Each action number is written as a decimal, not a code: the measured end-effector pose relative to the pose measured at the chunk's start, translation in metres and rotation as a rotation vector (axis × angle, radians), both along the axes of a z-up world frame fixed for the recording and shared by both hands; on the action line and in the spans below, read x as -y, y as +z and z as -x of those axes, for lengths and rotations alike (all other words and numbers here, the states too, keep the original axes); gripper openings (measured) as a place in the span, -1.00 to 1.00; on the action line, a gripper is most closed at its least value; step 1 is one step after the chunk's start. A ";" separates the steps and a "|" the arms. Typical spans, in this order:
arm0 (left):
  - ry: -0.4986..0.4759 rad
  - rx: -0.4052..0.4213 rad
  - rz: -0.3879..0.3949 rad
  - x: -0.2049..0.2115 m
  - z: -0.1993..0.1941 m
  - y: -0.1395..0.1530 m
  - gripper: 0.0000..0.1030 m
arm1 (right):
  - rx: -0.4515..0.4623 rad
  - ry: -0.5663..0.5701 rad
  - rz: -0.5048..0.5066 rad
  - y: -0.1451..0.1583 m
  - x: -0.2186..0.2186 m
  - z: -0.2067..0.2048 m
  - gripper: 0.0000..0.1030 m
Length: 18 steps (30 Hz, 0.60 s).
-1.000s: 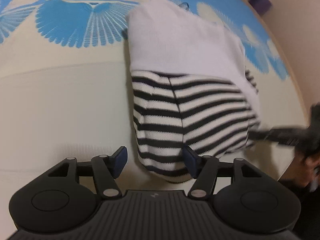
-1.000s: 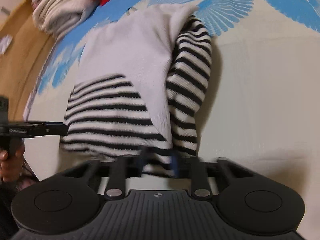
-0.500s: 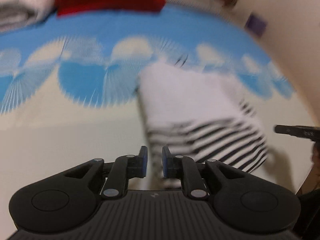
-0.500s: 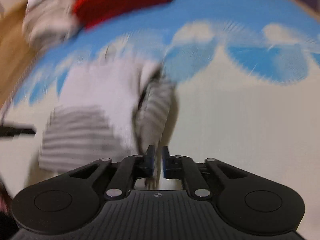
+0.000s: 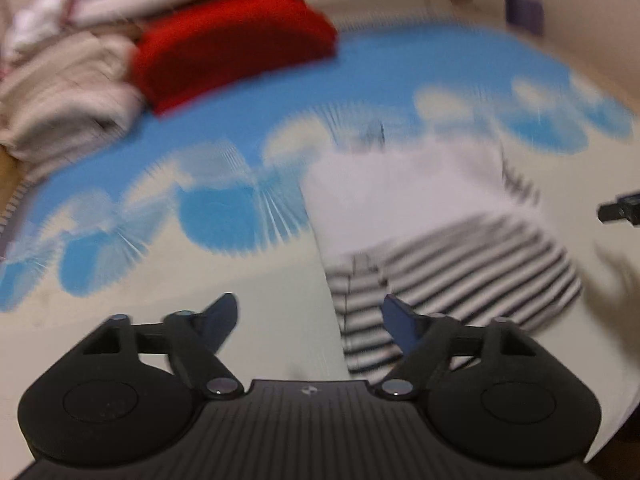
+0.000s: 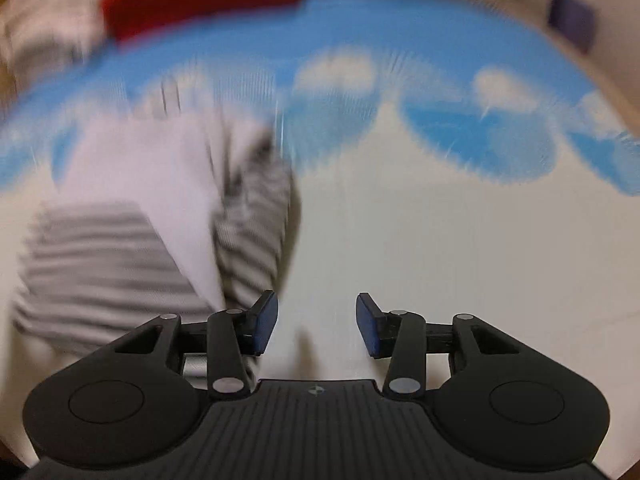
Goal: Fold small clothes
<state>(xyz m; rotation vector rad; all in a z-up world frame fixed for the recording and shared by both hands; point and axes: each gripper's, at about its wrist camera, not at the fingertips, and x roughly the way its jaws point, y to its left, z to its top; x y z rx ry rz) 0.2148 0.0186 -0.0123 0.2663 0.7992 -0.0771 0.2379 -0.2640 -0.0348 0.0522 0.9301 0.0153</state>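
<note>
- A cream cloth printed with blue fan shapes (image 5: 224, 216) is spread over the surface, and most of both blurred views is filled by it.
- A folded garment, white on top with black-and-white striped parts (image 5: 420, 216), is laid flat on that cloth; it is seen at centre right in the left wrist view and at the left (image 6: 132, 208) in the right wrist view.
- A pile of beige and white laundry (image 5: 64, 92) is stacked at the far left edge of the cloth.
- A red folded item (image 5: 232, 44) is placed just beside that pile, at the far side.
- The left tool (image 5: 308, 320) is held with its blue pads wide apart and nothing between them; its right pad is seen over the striped near edge, though contact cannot be told.
- The right tool (image 6: 316, 320) is likewise parted and empty, just beside the garment's near right corner, over bare cloth.
- A small purple object (image 6: 572, 24) is seen by the far wall.
</note>
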 end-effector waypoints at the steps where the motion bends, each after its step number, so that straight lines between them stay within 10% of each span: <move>1: 0.008 0.053 0.009 0.002 0.014 0.013 0.66 | 0.050 -0.017 0.000 0.015 0.000 0.011 -0.03; 7: 0.067 0.233 0.065 0.029 0.098 0.056 0.77 | 0.228 -0.043 -0.034 0.066 -0.008 0.093 0.28; 18: 0.103 0.239 0.132 0.050 0.207 0.085 0.99 | 0.307 -0.031 -0.058 0.078 -0.035 0.188 0.38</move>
